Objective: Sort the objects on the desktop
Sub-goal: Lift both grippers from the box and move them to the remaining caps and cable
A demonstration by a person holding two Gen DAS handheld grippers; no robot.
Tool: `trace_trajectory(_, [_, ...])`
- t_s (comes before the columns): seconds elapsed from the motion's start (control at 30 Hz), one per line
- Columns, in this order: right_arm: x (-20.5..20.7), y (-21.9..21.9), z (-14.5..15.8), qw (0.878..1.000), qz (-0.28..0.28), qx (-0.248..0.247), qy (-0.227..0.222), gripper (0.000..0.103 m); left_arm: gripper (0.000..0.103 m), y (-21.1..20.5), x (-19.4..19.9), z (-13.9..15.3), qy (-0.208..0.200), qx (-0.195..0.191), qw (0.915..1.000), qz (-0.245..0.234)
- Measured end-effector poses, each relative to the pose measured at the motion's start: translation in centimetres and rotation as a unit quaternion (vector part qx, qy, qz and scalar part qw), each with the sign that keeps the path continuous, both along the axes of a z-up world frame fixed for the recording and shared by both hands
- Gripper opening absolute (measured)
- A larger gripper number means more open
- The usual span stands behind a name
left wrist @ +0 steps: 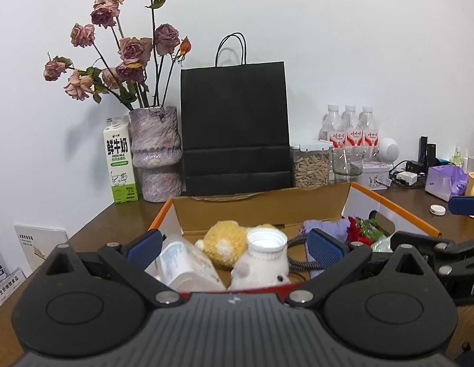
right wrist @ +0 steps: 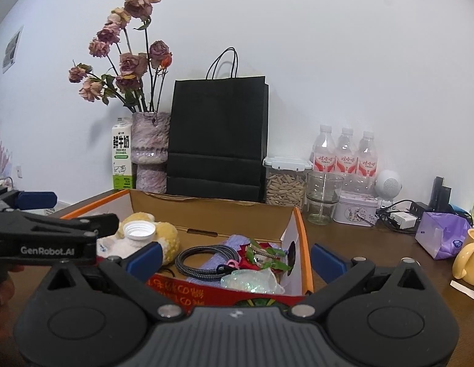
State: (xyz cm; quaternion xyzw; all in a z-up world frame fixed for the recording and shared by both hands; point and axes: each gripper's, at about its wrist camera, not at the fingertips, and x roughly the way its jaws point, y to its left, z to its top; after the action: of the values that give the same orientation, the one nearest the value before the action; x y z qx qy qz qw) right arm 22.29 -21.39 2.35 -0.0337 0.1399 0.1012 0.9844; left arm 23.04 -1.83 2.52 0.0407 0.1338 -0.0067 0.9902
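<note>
Your left gripper (left wrist: 234,249) hangs level over the near-left part of the box (left wrist: 261,208), fingers spread wide and holding nothing. Between its blue pads (left wrist: 324,249) you look down on a white bottle (left wrist: 266,252) with its cap off, a clear bottle (left wrist: 185,264) lying on its side, and a yellow plush (left wrist: 226,241) behind them. From the right wrist, that gripper reaches in from the left, its tip just beside the white bottle (right wrist: 139,231).

Your right gripper (right wrist: 235,258) points over the box's (right wrist: 212,211) near edge at the right end, fingers also wide apart and empty; its right pad (right wrist: 327,263) sits outside the orange wall. Below it lie a coiled cable (right wrist: 206,258) on purple cloth (right wrist: 234,241), red and green trim (right wrist: 261,255), and crinkled plastic (right wrist: 252,281).

The box stands on a brown desk (right wrist: 374,250). Behind it stand a black bag (left wrist: 235,128), a vase (left wrist: 156,153) of dried roses and a milk carton (left wrist: 119,159); water bottles (right wrist: 345,156), a glass (right wrist: 322,197), a tin (right wrist: 356,212) and a yellow mug (right wrist: 469,258) lie to the right
</note>
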Motion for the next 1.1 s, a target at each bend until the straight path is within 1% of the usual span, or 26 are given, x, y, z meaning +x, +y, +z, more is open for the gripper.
trace_trajectory(0.27, [-0.9,-0.5,-0.8,1.000,-0.004,-0.003,0.011,0.103,0.103,1.3,-1.7,-1.0,0.016,-0.003,0.9999,0.003])
trace_trajectory(0.43, [-1.7,-1.0,-1.2,1.000,-0.007,0.000,0.020,0.103,0.103,2.3,-2.9,-1.0,0.017,-0.011,0.9998,0.008])
trace_trajectory(0.53, [-2.4,-1.5,-1.3,1.000,-0.011,0.005,0.029,0.103,0.103,3.0,-3.3,-1.0,0.025,-0.014,0.9995,0.012])
trace_trajectory(0.67, [-3.1,-1.6,-1.3,0.999,-0.003,-0.002,0.046,0.103,0.103,3.6,-3.6,-1.1,0.044,-0.009,0.9990,0.008])
trace_trajectory(0.9, [-3.9,-0.3,-1.6,0.996,0.021,-0.028,0.085,0.103,0.103,5.0,-4.3,-1.6,0.083,0.003,0.9966,-0.007])
trace_trajectory(1.1, [-2.5,1.7,-2.1,0.991,0.028,-0.036,0.126,0.103,0.103,4.8,-3.4,-2.7,0.124,0.021,0.9918,-0.019])
